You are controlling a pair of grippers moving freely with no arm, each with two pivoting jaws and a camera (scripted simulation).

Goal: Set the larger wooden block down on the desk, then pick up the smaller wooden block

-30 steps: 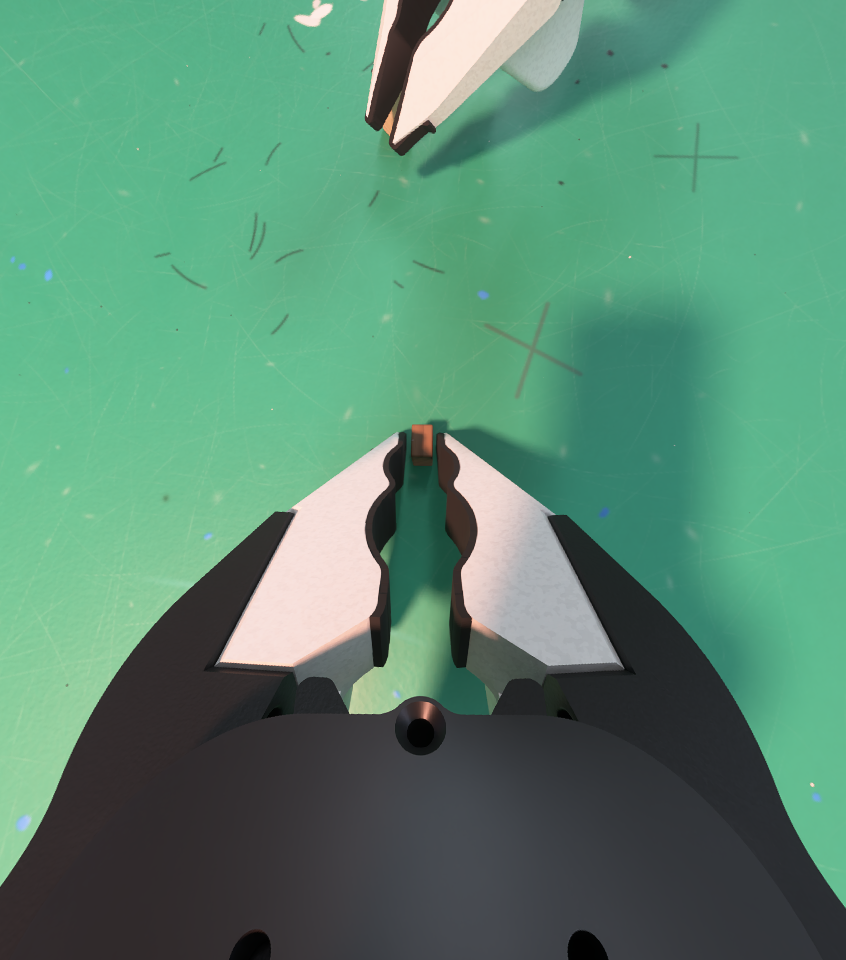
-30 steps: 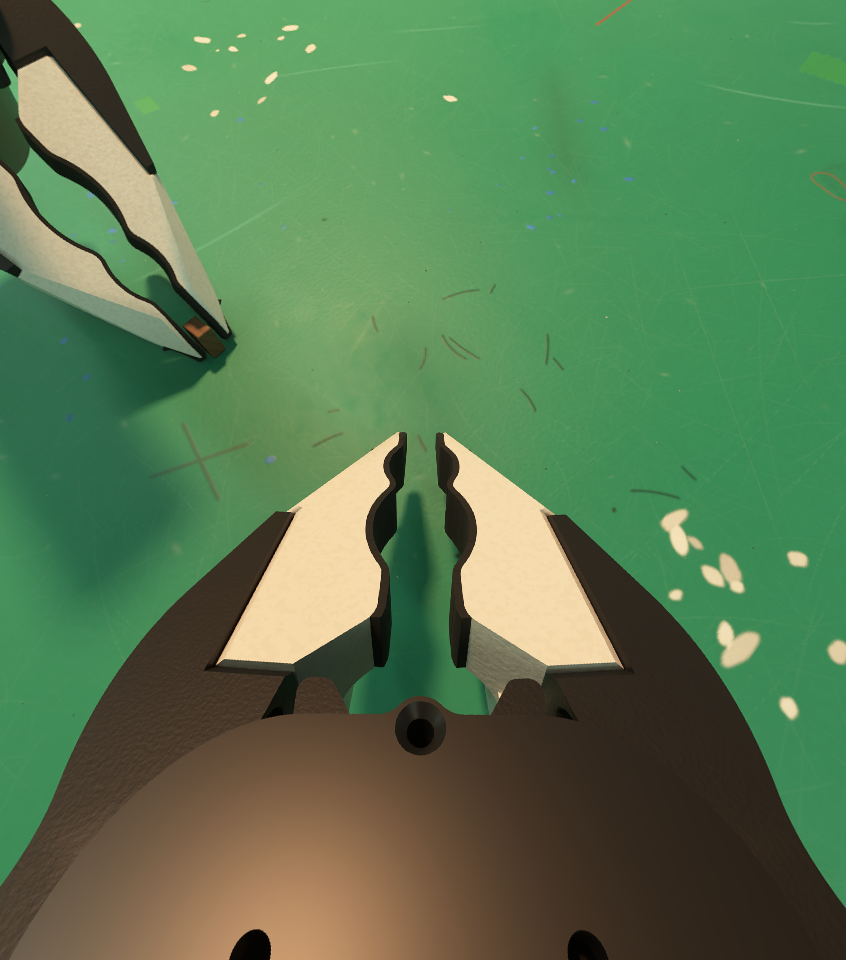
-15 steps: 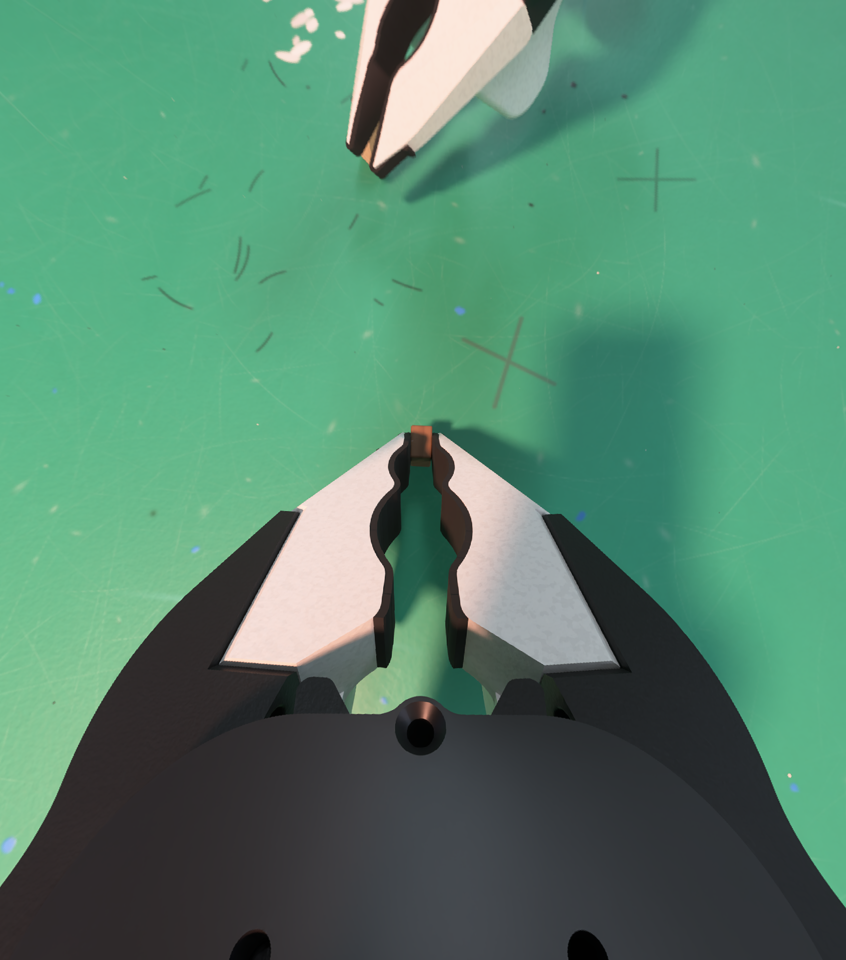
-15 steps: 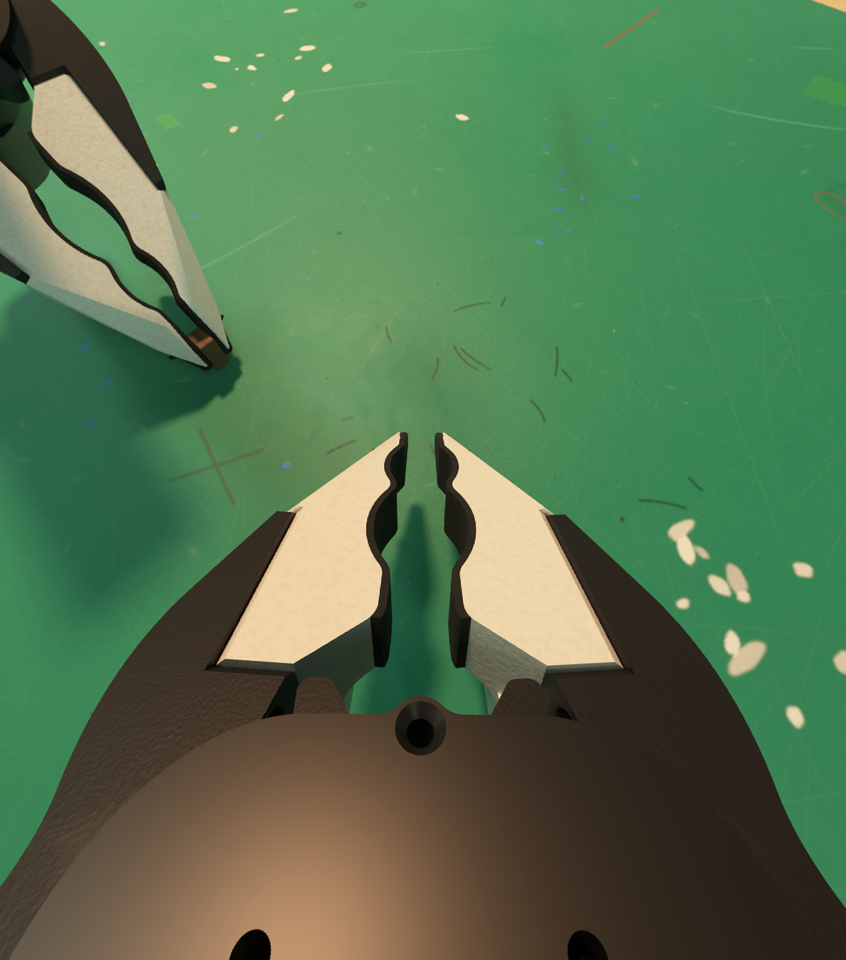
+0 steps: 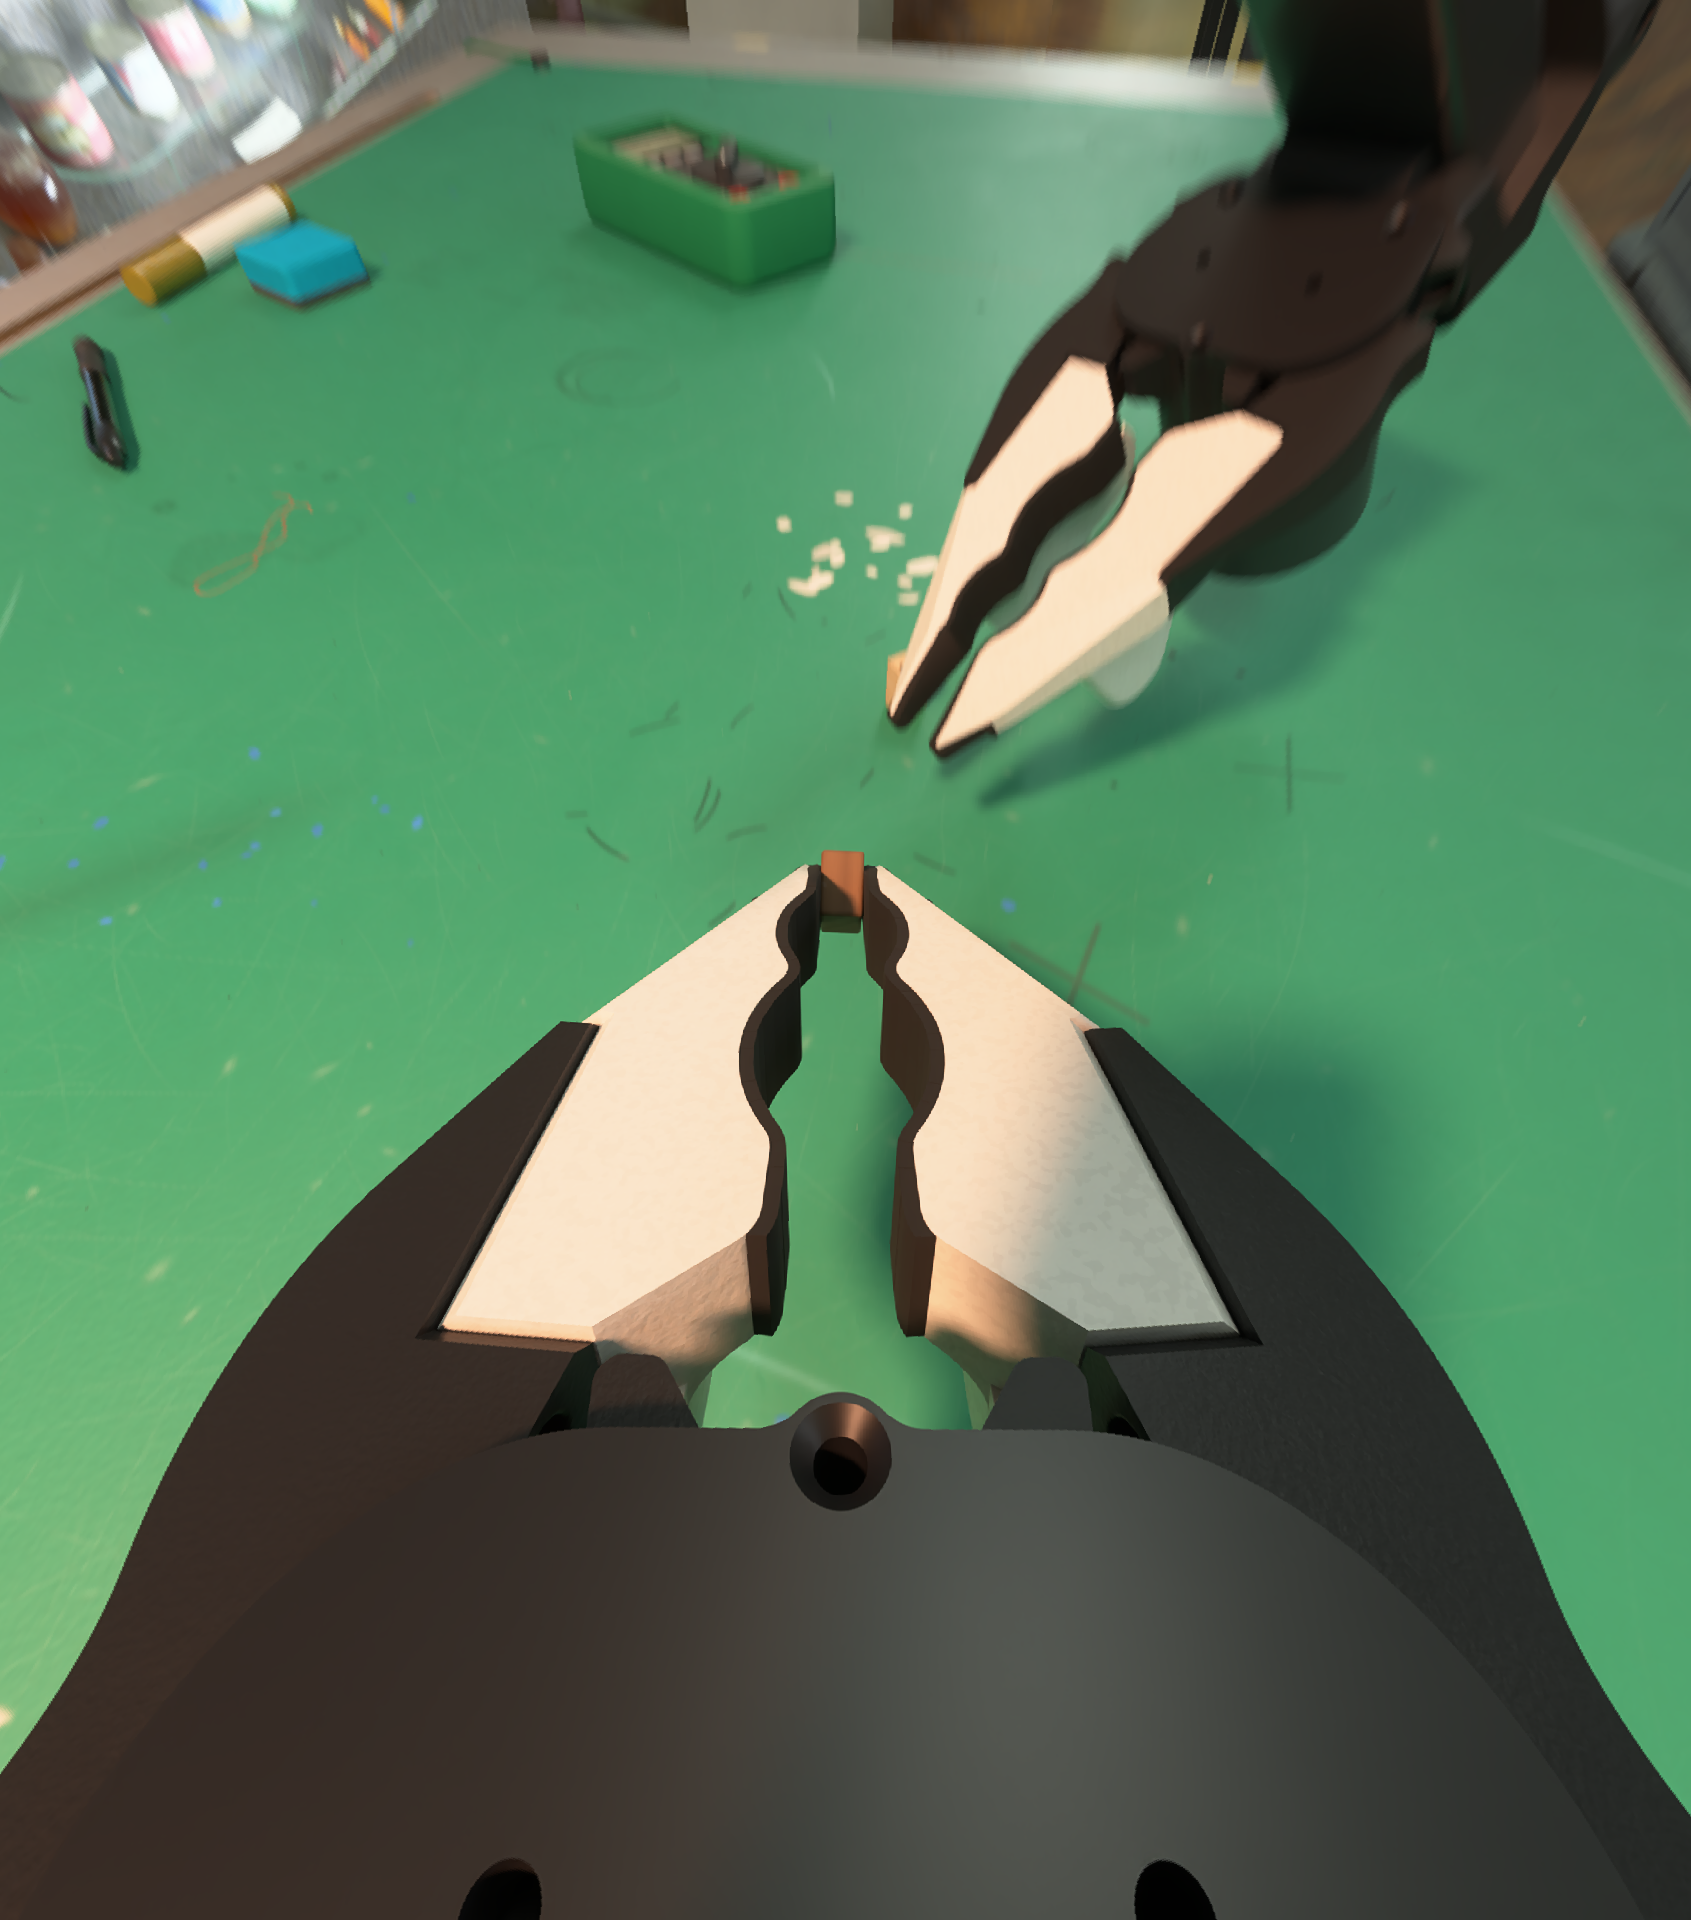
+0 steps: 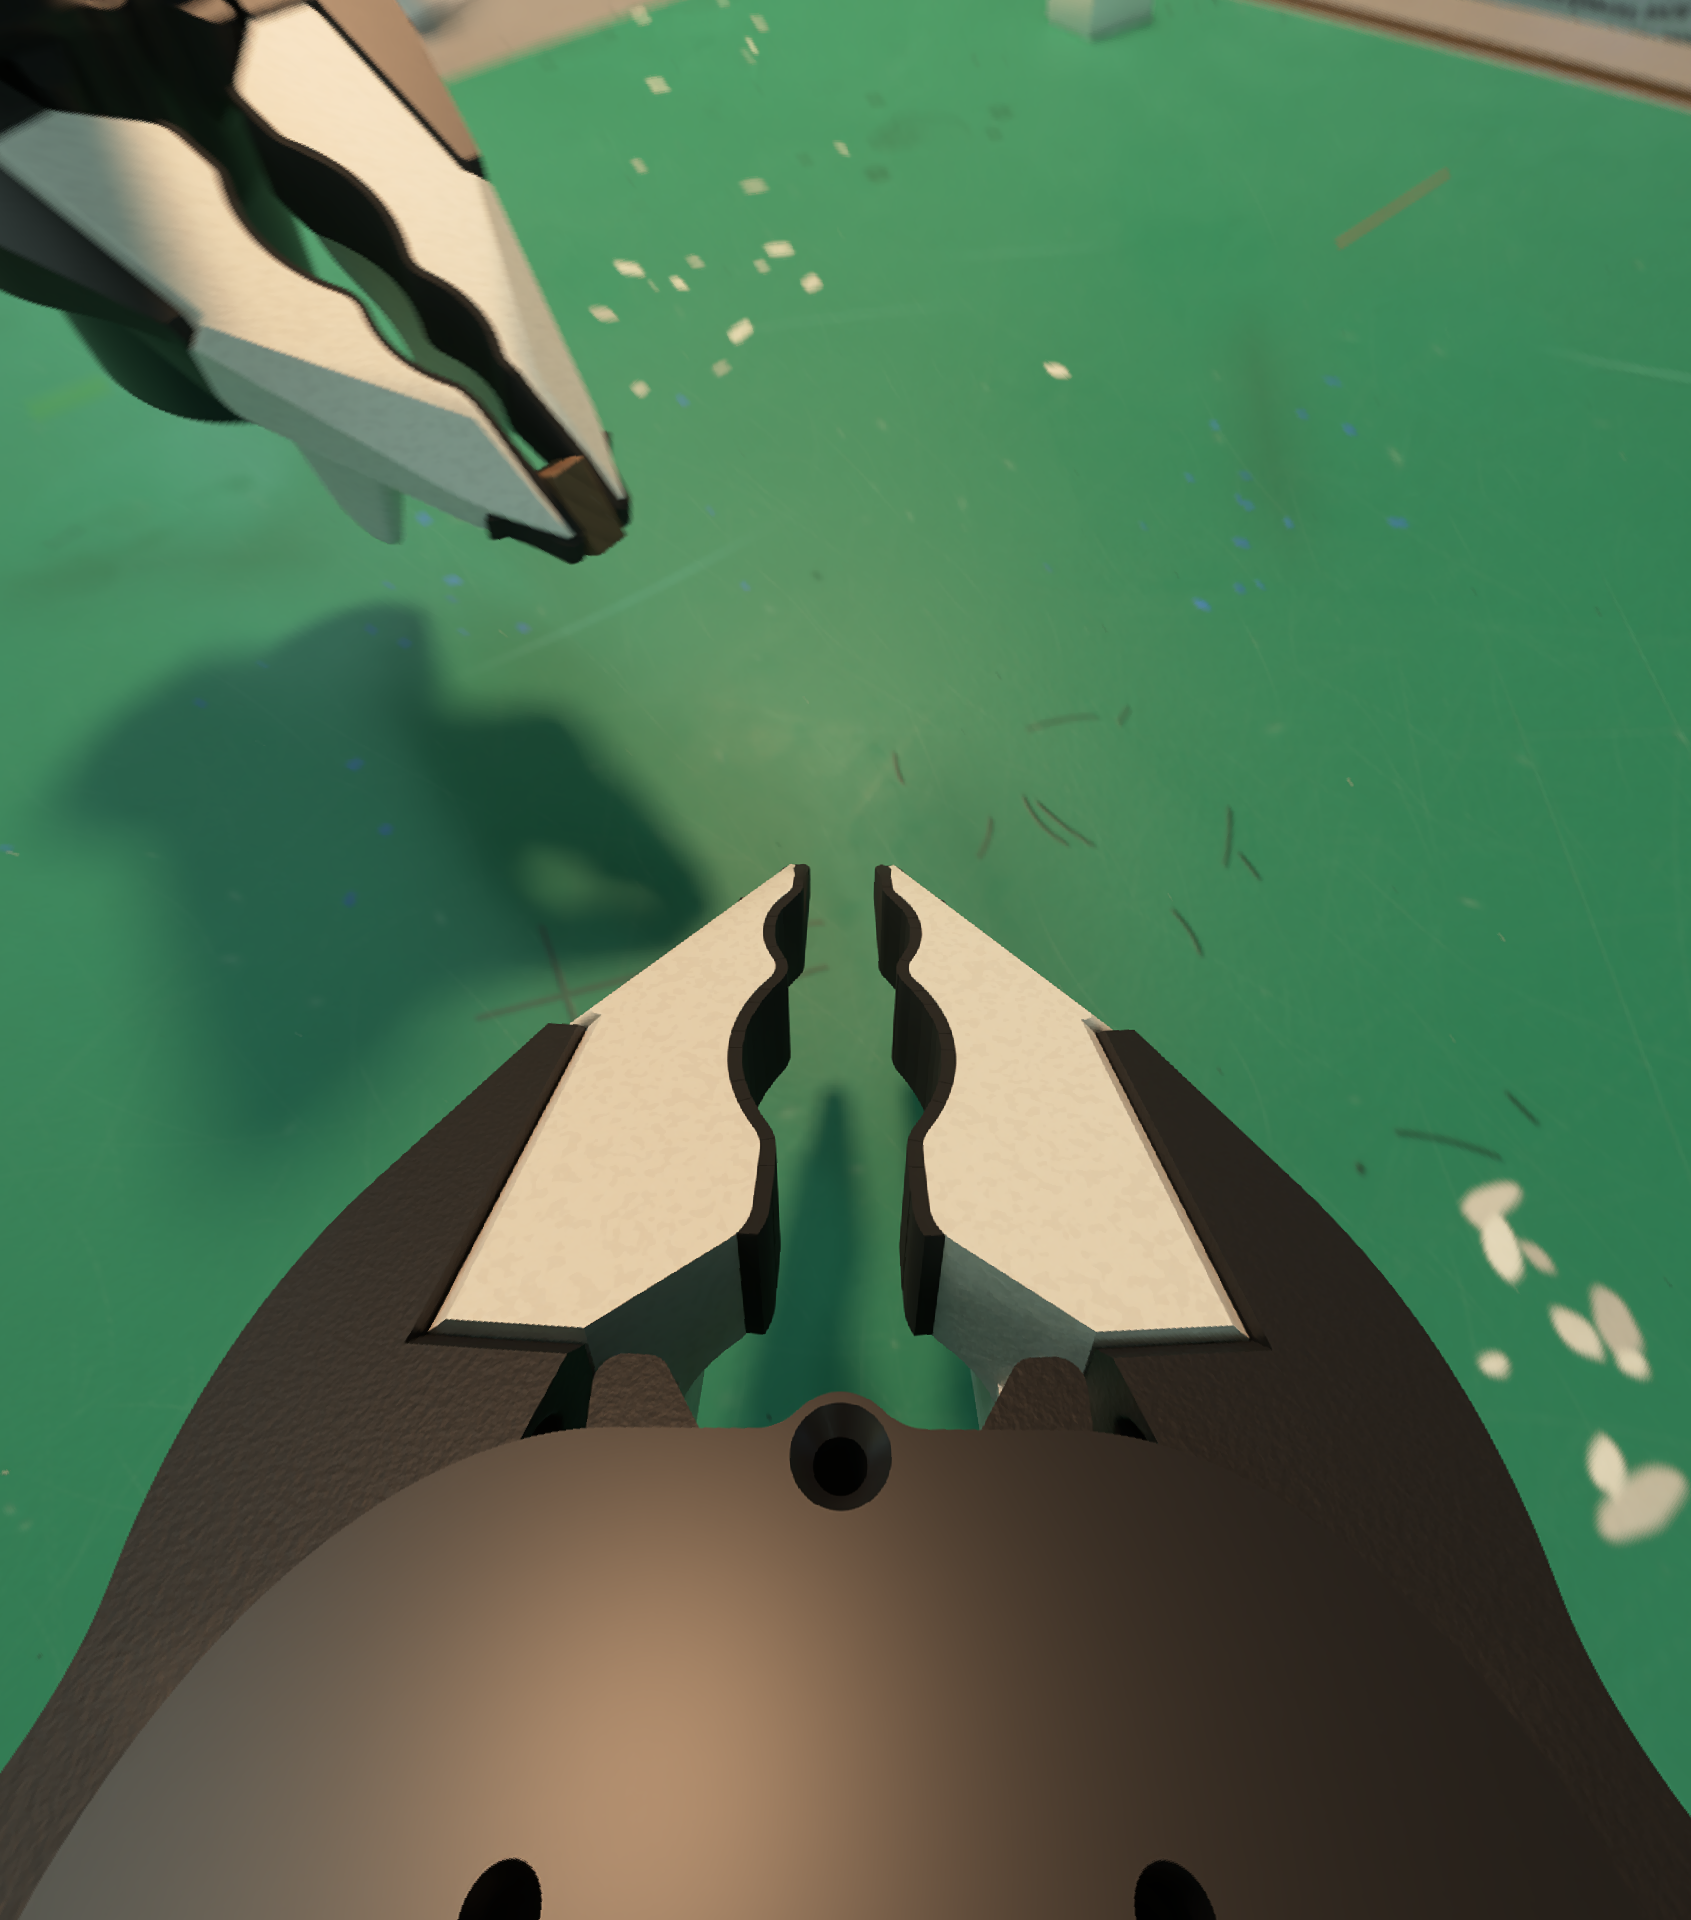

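Observation:
My left gripper is shut on a small dark-brown wooden block held at its fingertips, above the green desk. The right wrist view shows this gripper at the upper left, lifted clear of its shadow, with the block in its tips. My right gripper has a narrow gap between its fingers with nothing in it. In the left wrist view it points down at the desk, and a light tan block peeks out beside its tip, mostly hidden.
A green bin with small parts stands at the back. A blue block, a yellow-and-white cylinder, a black pen and a rubber band lie at the back left. White chips are scattered nearby.
My left gripper has risen and tilted up with the brown block still in it, so the far desk now shows. My right gripper has kept the same narrow gap.

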